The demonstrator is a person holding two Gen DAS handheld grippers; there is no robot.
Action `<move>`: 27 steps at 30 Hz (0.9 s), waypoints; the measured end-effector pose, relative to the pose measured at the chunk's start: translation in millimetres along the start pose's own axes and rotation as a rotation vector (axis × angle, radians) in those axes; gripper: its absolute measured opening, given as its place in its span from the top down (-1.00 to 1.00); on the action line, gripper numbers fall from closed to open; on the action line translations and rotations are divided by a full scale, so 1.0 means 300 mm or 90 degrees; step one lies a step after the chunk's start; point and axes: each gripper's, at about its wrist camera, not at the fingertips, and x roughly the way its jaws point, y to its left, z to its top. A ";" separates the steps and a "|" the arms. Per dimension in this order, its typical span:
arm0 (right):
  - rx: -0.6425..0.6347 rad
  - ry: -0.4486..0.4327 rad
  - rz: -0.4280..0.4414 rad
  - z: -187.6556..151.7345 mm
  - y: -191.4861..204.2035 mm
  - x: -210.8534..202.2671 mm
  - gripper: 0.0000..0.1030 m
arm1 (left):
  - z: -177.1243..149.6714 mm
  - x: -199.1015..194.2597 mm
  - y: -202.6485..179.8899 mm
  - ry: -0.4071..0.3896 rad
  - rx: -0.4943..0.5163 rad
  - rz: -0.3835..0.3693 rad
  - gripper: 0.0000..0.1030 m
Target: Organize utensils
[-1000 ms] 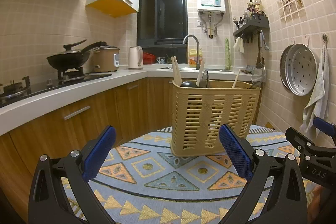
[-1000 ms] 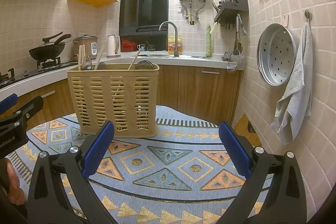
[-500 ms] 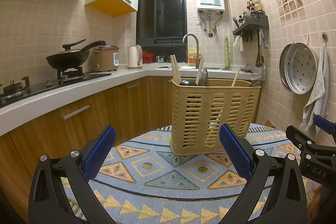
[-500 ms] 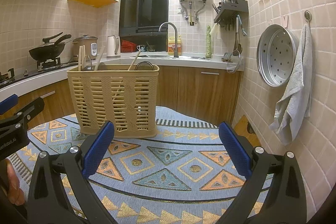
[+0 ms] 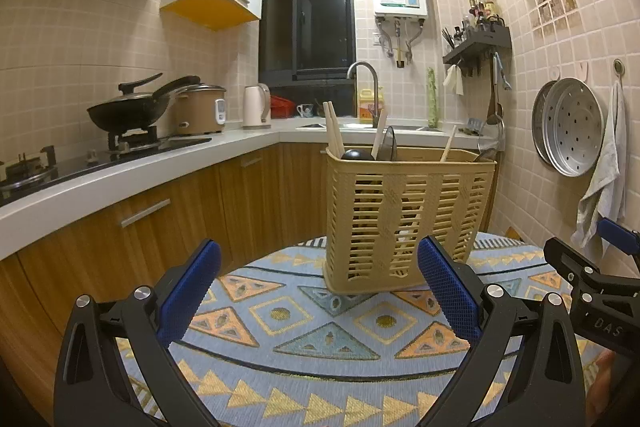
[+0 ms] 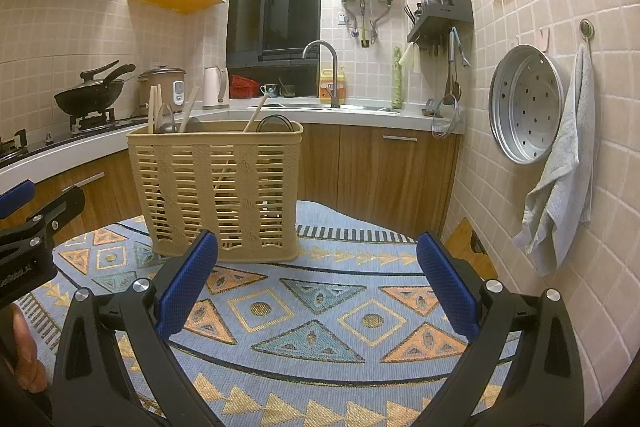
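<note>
On the tabletop (image 5: pixel 280 355), which is covered by a blue cloth with orange and yellow triangles, stands a beige slotted utensil basket (image 5: pixel 404 219). It is upright, at the far side of the cloth, a little to the right in the left wrist view and to the left in the right wrist view (image 6: pixel 216 191). Inside it are several utensils: two pale wooden chopsticks (image 5: pixel 333 129) at the left end, a dark rounded ladle (image 5: pixel 357 155), and one more wooden handle (image 5: pixel 448 149) toward the right end. They lean against the rim.

The left hand-held gripper (image 5: pixel 318 287) is near the camera, its blue pads wide apart, and it holds nothing. The basket is just beyond its right pad and is not touched. The right hand-held gripper (image 6: pixel 316 283) is also wide open and empty, with the basket beyond its left pad.

Behind the tabletop are wooden cabinets, a white kitchen counter (image 5: pixel 120 179) with a black wok (image 5: pixel 128 111), and a sink faucet (image 5: pixel 366 75). On the right wall hang a metal steamer tray (image 6: pixel 528 109) and a grey towel (image 6: pixel 560 179).
</note>
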 end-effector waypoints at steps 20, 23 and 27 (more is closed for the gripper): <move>-0.001 0.001 0.000 0.000 0.000 0.001 -0.85 | -0.003 0.003 -0.004 0.001 0.004 -0.001 -0.85; 0.000 0.002 0.000 -0.001 0.000 0.002 -0.85 | -0.002 0.004 -0.005 0.001 0.004 -0.001 -0.85; -0.001 0.003 0.001 -0.002 0.000 0.003 -0.85 | -0.003 0.003 -0.005 0.001 0.004 0.000 -0.85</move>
